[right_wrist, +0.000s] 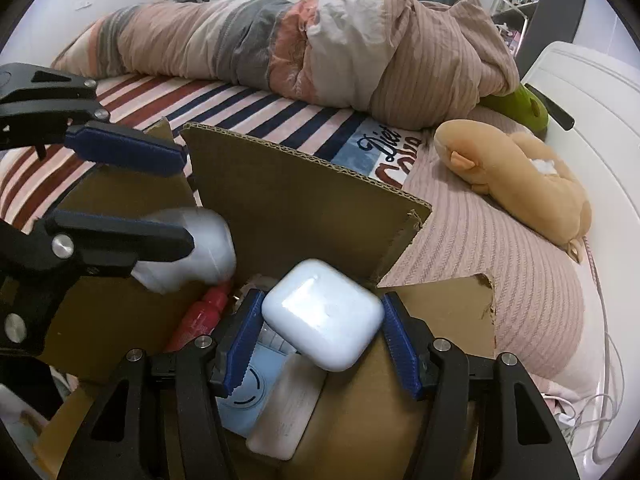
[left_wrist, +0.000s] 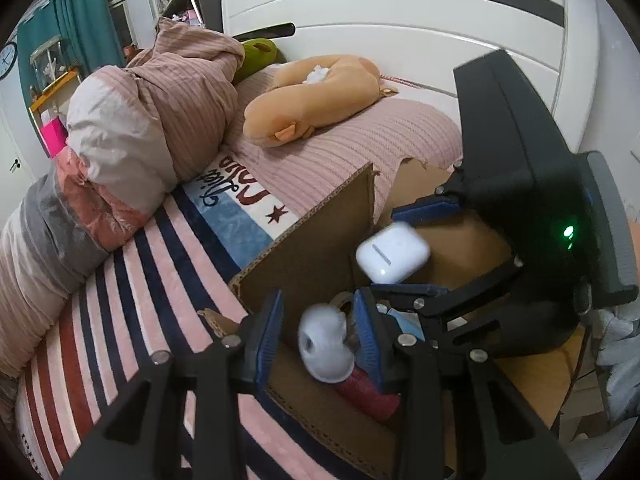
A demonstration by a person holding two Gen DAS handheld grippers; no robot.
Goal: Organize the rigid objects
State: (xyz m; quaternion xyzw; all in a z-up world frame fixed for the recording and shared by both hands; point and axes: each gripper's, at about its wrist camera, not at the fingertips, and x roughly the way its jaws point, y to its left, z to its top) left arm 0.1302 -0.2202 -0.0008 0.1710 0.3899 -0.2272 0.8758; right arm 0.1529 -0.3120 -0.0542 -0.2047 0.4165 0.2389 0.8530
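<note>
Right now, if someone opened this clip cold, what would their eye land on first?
Two white things caught blurred above an open cardboard box on the bed: a rounded earbud case between the right gripper fingers, and a small white bottle-like object between the left gripper fingers. Neither looks firmly pinched; both may be dropping. Behind the box lie a bundled pink duvet and a tan plush toy.
</note>
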